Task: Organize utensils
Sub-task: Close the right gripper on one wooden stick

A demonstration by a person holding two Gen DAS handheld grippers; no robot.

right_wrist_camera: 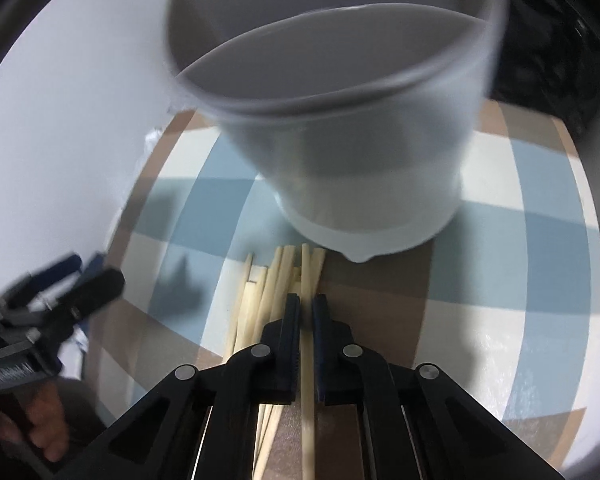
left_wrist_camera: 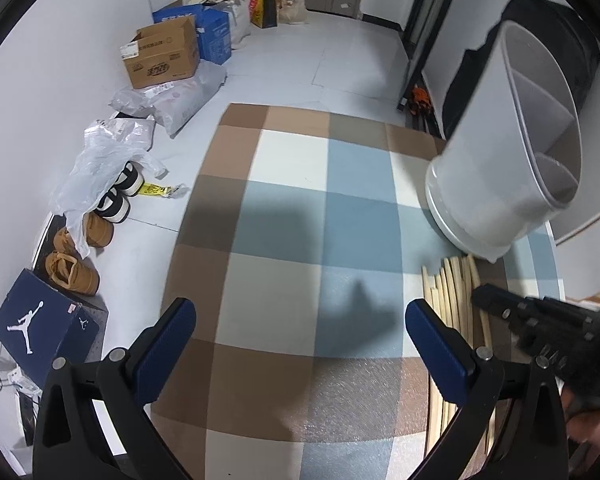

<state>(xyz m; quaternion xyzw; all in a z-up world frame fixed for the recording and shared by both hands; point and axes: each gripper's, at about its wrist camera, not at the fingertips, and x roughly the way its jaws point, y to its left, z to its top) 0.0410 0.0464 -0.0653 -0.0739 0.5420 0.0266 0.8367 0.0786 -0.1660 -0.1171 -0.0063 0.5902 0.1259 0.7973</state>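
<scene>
Chopsticks of pale wood [right_wrist_camera: 260, 312] lie bundled on the checked blue, brown and white tablecloth of the table [left_wrist_camera: 300, 216], just before the white plastic divided utensil holder [right_wrist_camera: 340, 120]. My right claw [right_wrist_camera: 307, 312] pinches one stick [right_wrist_camera: 307, 380] from the pile; my left claw [left_wrist_camera: 300, 320] hangs spread and empty. I should lift it level, tip it upright, then drop it into a compartment.
</scene>
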